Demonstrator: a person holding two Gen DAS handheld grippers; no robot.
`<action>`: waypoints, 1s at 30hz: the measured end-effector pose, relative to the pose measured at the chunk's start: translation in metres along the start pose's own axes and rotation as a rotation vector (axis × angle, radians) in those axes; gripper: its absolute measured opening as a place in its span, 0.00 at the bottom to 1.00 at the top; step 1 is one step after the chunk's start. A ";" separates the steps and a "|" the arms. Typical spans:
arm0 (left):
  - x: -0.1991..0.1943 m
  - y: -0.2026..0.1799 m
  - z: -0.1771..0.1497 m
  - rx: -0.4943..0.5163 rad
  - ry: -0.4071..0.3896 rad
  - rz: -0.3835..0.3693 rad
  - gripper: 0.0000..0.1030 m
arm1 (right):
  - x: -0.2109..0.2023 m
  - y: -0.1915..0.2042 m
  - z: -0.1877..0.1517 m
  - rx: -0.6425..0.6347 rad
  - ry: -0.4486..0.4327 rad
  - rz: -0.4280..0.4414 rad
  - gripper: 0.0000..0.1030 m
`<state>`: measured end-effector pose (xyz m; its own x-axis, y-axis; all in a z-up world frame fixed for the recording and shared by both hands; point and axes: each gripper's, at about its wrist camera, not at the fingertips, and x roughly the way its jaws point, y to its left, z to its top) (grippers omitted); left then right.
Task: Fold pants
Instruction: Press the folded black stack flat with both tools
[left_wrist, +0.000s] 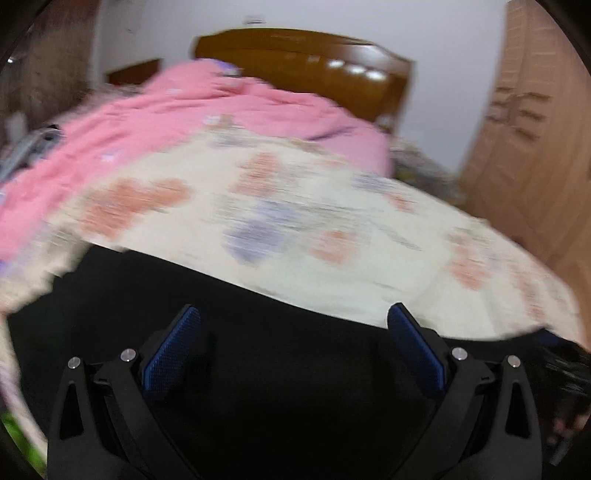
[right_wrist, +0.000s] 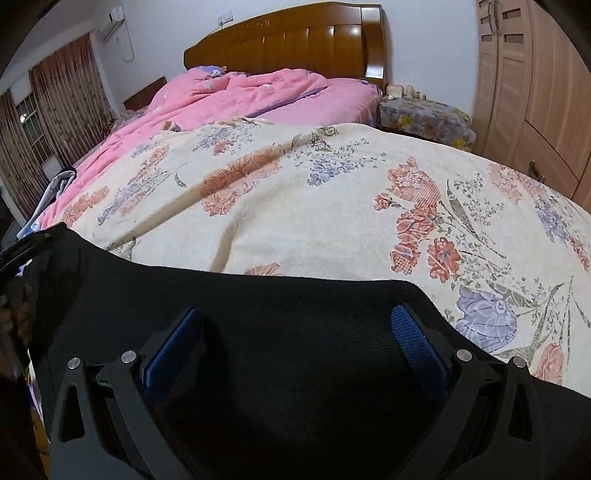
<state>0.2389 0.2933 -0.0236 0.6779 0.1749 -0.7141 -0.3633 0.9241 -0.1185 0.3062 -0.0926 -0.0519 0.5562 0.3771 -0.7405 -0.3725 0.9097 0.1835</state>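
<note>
Both claws — left (left_wrist: 293, 317), right (right_wrist: 295, 319) — gape over black pants (right_wrist: 295, 369).

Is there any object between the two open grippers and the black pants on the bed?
Nothing visible is. The black pants lie on the floral blanket, directly under the open fingers of the right gripper and of the left gripper. The left view is blurred, but it shows only black fabric between the fingers.

There was one pair of black pants (right_wrist: 295, 332), one floral blanket (right_wrist: 295, 206) and one pink quilt (right_wrist: 240, 96). Two claws showed: the left claw (left_wrist: 293, 317), the right claw (right_wrist: 295, 317).
</note>
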 end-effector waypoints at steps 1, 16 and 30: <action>0.010 0.017 0.004 -0.033 0.023 0.056 0.98 | -0.002 -0.003 0.000 0.014 -0.007 0.018 0.96; 0.052 0.050 0.020 -0.136 0.132 0.347 0.99 | -0.007 -0.015 0.001 0.088 -0.043 0.109 0.96; 0.011 -0.252 -0.080 0.491 0.142 -0.203 0.99 | -0.060 -0.080 -0.016 0.450 -0.346 0.083 0.96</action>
<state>0.2865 0.0349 -0.0569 0.5984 -0.0399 -0.8002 0.1303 0.9903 0.0480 0.2908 -0.1911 -0.0321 0.7775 0.4162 -0.4715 -0.1139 0.8305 0.5452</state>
